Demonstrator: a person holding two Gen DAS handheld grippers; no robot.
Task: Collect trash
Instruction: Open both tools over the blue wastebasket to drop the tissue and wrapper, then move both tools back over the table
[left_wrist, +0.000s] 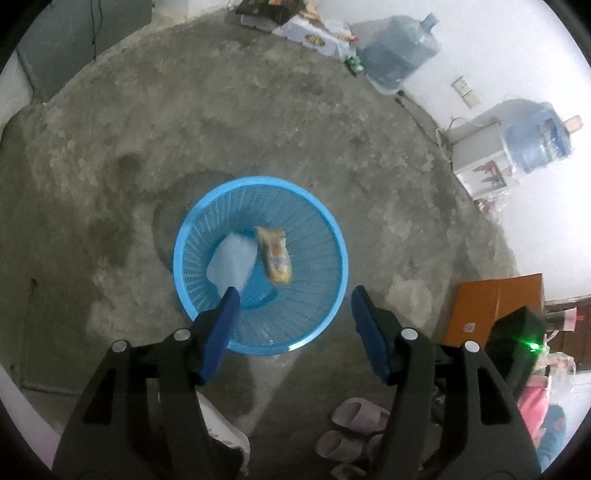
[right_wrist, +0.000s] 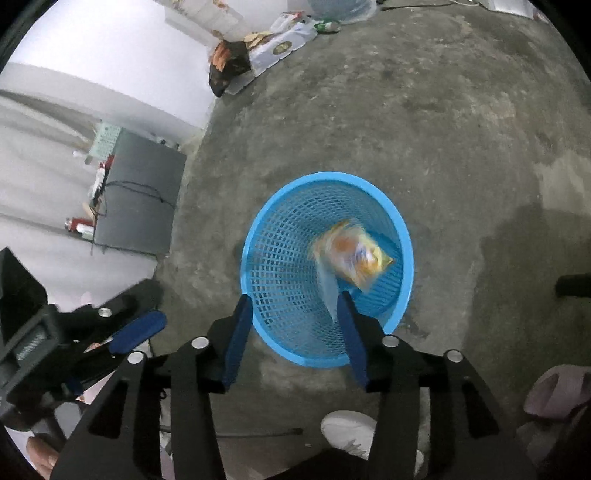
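Both tools hang above the blue basket (left_wrist: 260, 266) with fingers apart and nothing gripped: the left tool (left_wrist: 295, 301), the right tool (right_wrist: 293, 306). Inside the basket are a yellow snack wrapper (left_wrist: 275, 254) and a pale plastic scrap (left_wrist: 231, 264), the scrap against the left tool's fingertip. The basket stands on the concrete floor (left_wrist: 184, 122).

Two water jugs (left_wrist: 400, 51) and an orange box (left_wrist: 487, 306) line the concrete floor (left_wrist: 221, 129).

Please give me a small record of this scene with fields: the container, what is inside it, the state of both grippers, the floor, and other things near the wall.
container: blue mesh basket, upright on the floor
contents: yellow snack wrapper; pale plastic piece
left gripper: open above basket, holds nothing
right gripper: open, nothing pressed between its fingers
floor: bare concrete floor
near wall: two water jugs; orange box
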